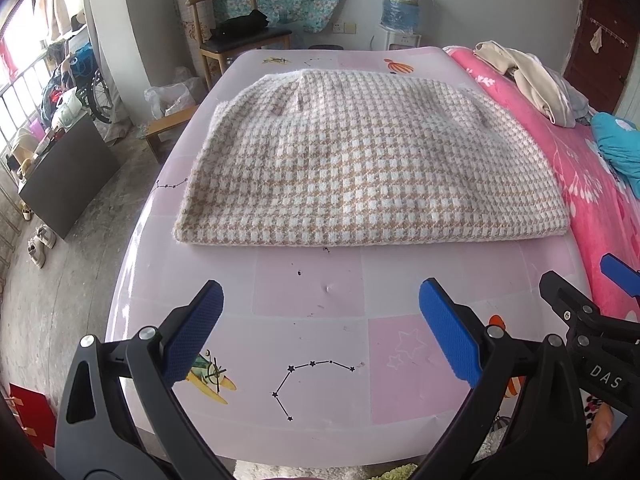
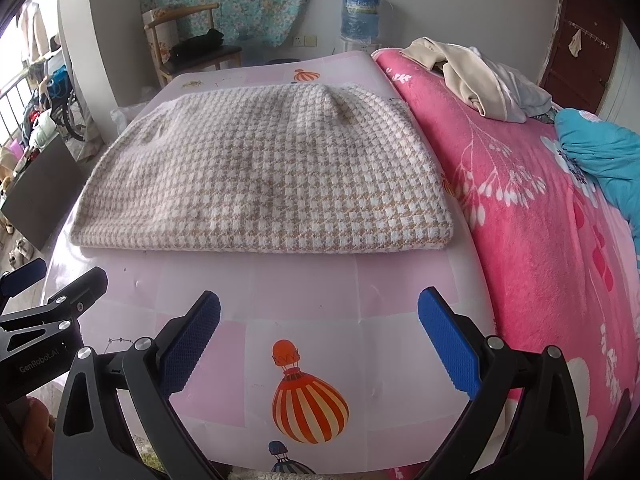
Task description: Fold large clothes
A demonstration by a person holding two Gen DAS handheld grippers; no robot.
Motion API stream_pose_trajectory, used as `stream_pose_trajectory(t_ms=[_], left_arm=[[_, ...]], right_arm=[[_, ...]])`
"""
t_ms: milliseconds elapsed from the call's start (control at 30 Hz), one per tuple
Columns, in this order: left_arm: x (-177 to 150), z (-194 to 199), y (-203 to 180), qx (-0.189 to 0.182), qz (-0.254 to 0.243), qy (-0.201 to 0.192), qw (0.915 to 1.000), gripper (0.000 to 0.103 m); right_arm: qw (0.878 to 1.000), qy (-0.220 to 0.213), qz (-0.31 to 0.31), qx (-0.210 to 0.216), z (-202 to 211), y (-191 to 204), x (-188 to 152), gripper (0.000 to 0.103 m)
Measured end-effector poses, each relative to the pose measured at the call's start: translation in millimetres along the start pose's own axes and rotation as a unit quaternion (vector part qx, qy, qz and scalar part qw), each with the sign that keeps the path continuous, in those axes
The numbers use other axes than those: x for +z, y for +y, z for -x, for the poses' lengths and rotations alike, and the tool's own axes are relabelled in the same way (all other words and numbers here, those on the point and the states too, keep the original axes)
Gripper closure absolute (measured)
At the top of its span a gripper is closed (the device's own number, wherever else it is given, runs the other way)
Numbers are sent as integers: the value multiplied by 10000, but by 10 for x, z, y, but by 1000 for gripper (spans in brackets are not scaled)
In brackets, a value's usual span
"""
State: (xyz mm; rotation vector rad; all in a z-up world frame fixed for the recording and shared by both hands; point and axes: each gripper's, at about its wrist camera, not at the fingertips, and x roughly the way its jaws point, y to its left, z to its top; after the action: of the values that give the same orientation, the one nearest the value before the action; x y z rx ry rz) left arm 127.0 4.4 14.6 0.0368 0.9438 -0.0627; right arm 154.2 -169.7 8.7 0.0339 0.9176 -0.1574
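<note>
A tan and white houndstooth garment point(image 1: 360, 160) lies folded into a thick rectangle on the pink mat point(image 1: 312, 300); it also shows in the right wrist view point(image 2: 264, 176). My left gripper point(image 1: 320, 320) is open and empty, above the mat a little short of the garment's near edge. My right gripper point(image 2: 320, 332) is open and empty too, beside the left one and equally short of the garment. The right gripper shows at the right edge of the left wrist view point(image 1: 580, 304). The left gripper shows at the left edge of the right wrist view point(image 2: 52, 292).
A pink floral blanket point(image 2: 540, 220) covers the bed to the right, with beige clothes point(image 2: 472, 76) and a teal cloth point(image 2: 600, 152) on it. A wooden chair point(image 1: 236, 36) and a water dispenser point(image 1: 400, 8) stand behind the mat. The floor drops off to the left.
</note>
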Motion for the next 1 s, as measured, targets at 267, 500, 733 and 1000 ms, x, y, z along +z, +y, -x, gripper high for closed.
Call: stream_pose_trajectory(t_ms=[267, 500, 733, 1000], left_arm=[[3, -4, 2, -7, 2, -4, 10000, 8], [3, -2, -4, -6, 4, -8, 10000, 8], [5, -1, 2, -7, 4, -7, 10000, 8], [6, -3, -2, -10, 7, -1, 10000, 8]], right_arm=[[10000, 17, -11, -1, -17, -8, -6, 6], [10000, 20, -4, -4, -22, -2, -16, 6], [10000, 33, 20, 0, -29, 14, -25, 6], [10000, 33, 20, -1, -27, 12, -22, 6]])
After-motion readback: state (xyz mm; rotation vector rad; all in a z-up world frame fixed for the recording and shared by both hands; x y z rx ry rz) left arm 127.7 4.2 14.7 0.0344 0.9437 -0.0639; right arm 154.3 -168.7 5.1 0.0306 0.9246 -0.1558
